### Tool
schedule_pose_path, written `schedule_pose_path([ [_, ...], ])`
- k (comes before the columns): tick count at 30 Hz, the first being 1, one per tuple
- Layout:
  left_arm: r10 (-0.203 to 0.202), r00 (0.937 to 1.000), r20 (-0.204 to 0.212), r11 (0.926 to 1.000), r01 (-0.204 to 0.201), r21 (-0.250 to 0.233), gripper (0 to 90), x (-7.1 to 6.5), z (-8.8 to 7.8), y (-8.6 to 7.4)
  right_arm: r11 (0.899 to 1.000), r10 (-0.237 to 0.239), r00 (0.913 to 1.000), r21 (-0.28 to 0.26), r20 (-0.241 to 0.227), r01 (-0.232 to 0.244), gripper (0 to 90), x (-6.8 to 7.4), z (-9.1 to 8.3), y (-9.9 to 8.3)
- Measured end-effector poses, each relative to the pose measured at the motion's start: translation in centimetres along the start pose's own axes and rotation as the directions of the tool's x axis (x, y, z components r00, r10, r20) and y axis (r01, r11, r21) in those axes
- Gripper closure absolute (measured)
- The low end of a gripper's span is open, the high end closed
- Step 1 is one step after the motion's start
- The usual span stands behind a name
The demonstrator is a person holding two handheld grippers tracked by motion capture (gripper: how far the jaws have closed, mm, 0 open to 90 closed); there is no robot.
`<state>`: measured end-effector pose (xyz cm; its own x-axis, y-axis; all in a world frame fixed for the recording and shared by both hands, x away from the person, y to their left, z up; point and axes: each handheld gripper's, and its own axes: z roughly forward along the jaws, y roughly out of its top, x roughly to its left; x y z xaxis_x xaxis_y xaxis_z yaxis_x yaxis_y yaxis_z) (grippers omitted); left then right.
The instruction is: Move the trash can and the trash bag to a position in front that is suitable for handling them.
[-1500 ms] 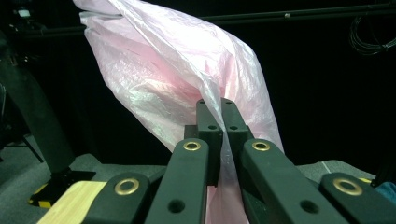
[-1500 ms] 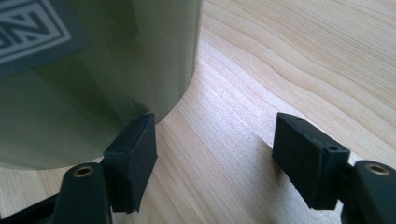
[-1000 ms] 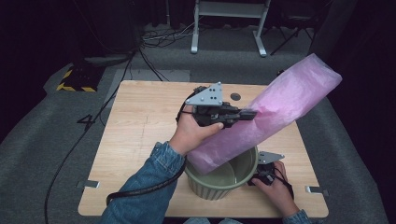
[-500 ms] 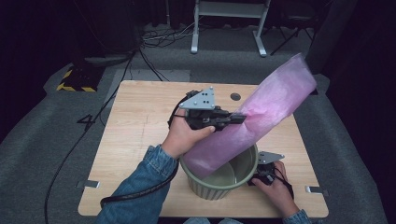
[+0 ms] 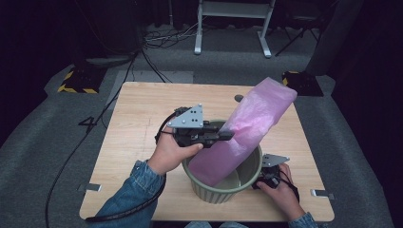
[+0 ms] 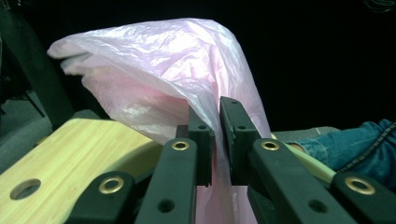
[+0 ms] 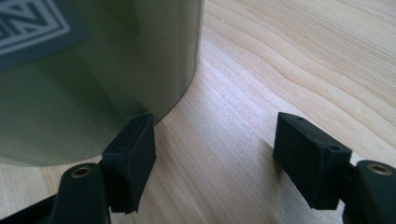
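In the high view a pink plastic bag [image 5: 244, 135] stands slanted, its lower end inside the olive-green bin [image 5: 223, 187] near the front edge of the wooden table [image 5: 138, 109], its upper end leaning over the table's far right. A small dark hole [image 5: 238, 98] marks the tabletop behind the bag. Dark carpet surrounds the table, with cables, a yellow-and-black striped block [image 5: 76, 80] and a white frame [image 5: 233, 23] beyond. The left gripper [image 5: 223, 136] meets the bag's side above the bin's rim; the right gripper [image 5: 259, 183] rests low against the bin's right wall. In the left gripper view the jaws stand a narrow slit apart, having just been opening, with a fold of the bag [image 6: 187, 88] between the pads [image 6: 201, 140], pinched only loosely; a denim sleeve [image 6: 355, 140] lies to the right. In the right gripper view the jaws stand wide on the bare wood [image 7: 289, 60], holding nothing, one pad [image 7: 133, 151] just beside the bin's wall [image 7: 107, 65].
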<state>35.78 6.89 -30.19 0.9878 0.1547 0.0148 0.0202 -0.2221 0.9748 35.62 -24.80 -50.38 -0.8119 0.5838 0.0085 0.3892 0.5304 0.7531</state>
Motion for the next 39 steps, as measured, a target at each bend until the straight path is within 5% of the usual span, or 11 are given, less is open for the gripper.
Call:
schedule_pose_path([
  [5, 0.006, 0.9993, -0.037, 0.9978, -0.004, 0.067, 85.6, -1.1, -0.9, 0.1, 0.999, 0.032, 0.9984, -0.011, -0.047, -0.032, 29.5, -0.7, -0.2, -0.1],
  [10, 0.019, 0.9991, -0.039, 0.9964, -0.016, 0.083, 88.0, -1.9, -1.9, 0.2, 0.998, 0.065, 0.9949, -0.019, -0.077, -0.067, 29.5, -1.1, -0.2, -0.1],
  [20, 0.01, 0.9993, -0.036, 0.9949, -0.007, 0.101, 86.6, -2.4, -3.8, -1.7, 0.999, 0.045, 0.9961, -0.016, -0.075, -0.047, 28.8, -1.2, 0.0, 0.1],
  [25, -0.014, 0.9996, -0.025, 0.9926, 0.017, 0.12, 87.1, -2.3, -4.3, -2.7, 0.994, 0.1, 0.99, -0.036, -0.1, -0.104, 27.5, -1.7, -0.3, 0.0],
  [28, -0.032, 0.9991, -0.028, 0.989, 0.036, 0.144, 86.7, -2.2, -4.1, -3.4, 0.993, 0.093, 0.9933, -0.069, -0.069, -0.098, 26.8, -2.1, -0.7, 0.4],
  [32, -0.055, 0.9969, -0.055, 0.9739, 0.066, 0.217, 83.8, -2.2, -3.4, -4.0, 0.99, 0.088, 0.9948, -0.103, -0.05, -0.093, 26.8, -2.4, -1.6, 1.0],
  [35, -0.081, 0.9941, -0.072, 0.9687, 0.095, 0.229, 68.0, -2.1, -3.0, -4.2, 0.991, 0.071, 0.9971, -0.108, -0.028, -0.073, 26.8, -2.6, -2.5, 1.5],
  [36, -0.077, 0.9931, -0.089, 0.9689, 0.095, 0.228, 47.1, -2.1, -3.0, -4.2, 0.991, 0.065, 0.9977, -0.114, -0.017, -0.066, 26.8, -2.7, -3.1, 1.8],
  [39, -0.081, 0.9889, -0.124, 0.9689, 0.108, 0.223, 36.4, -2.2, -3.2, -4.2, 0.991, 0.059, 0.9982, -0.123, -0.008, -0.06, 26.8, -2.9, -3.8, 2.1],
])
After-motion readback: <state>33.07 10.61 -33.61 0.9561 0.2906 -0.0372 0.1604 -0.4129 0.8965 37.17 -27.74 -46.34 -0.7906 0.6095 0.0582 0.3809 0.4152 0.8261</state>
